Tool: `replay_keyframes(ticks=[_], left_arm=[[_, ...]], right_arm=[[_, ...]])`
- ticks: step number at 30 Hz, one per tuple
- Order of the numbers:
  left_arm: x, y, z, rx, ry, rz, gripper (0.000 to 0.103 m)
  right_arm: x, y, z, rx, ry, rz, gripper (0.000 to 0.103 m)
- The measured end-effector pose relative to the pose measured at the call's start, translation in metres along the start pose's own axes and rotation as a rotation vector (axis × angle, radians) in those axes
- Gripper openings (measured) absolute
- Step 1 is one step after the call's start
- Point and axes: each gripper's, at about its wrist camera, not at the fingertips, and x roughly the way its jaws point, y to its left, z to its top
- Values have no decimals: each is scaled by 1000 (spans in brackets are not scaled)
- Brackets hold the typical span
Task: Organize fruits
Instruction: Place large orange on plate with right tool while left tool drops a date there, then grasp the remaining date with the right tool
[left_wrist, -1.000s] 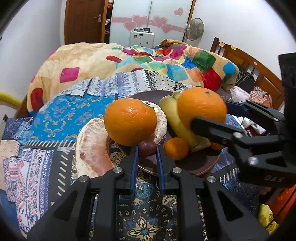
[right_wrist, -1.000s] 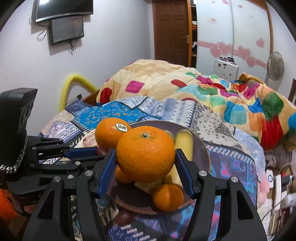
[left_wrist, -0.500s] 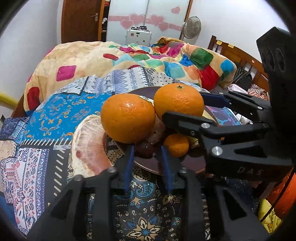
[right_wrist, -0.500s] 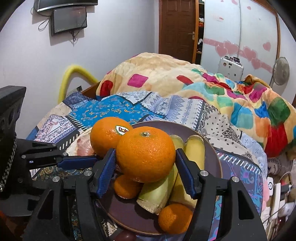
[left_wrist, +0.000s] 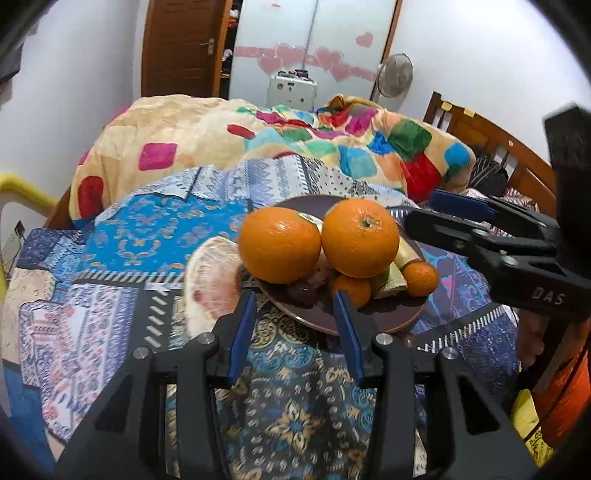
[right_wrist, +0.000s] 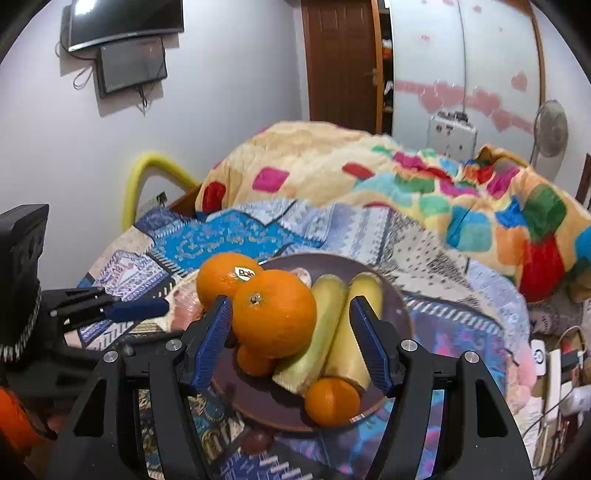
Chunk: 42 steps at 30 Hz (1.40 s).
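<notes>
A dark brown plate (left_wrist: 391, 321) (right_wrist: 397, 306) on the patterned bedspread holds two big oranges, two bananas (right_wrist: 345, 328), two small tangerines and a dark plum (left_wrist: 301, 291). One orange (left_wrist: 279, 243) bears a Dole sticker (right_wrist: 218, 278). The other orange (left_wrist: 360, 238) (right_wrist: 275, 314) rests beside it on the pile. My left gripper (left_wrist: 295, 314) is open at the plate's near rim. My right gripper (right_wrist: 291, 328) is open, its jaws apart on either side of the second orange and the bananas.
A peeled pomelo piece (left_wrist: 208, 284) lies left of the plate. A small dark fruit (right_wrist: 256, 441) lies on the cloth by the plate's near edge. A colourful quilt (left_wrist: 295, 147) is heaped behind. A wooden headboard (left_wrist: 491, 147) stands at the right.
My right gripper has opened and let go of the orange, which now rests on the plate's pile. My left gripper has opened and drawn back from the plum.
</notes>
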Motion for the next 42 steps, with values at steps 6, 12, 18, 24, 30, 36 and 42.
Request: replay_keyframes(ticks=[6, 12, 18, 24, 30, 36, 42], left_arm=[[-26, 12, -3, 0, -12, 46, 43], [-30, 24, -23, -10, 27, 73, 43], [-24, 27, -43, -17, 70, 70, 44], [-22, 27, -56, 4, 85, 80, 50], [-19, 30, -57, 10, 90, 92, 54], [-12, 37, -46, 3, 85, 119, 62], [-1, 42, -33, -15, 94, 119, 63]], right_arm=[[-31, 5, -10, -20, -52, -25, 63], [-31, 6, -37, 7, -25, -25, 63], [-15, 11, -71, 13, 53, -25, 62], [3, 17, -83, 1, 126, -6, 43], [20, 19, -84, -4, 167, -9, 30], [18, 21, -85, -14, 155, -5, 21], [2, 17, -81, -6, 118, -14, 21]])
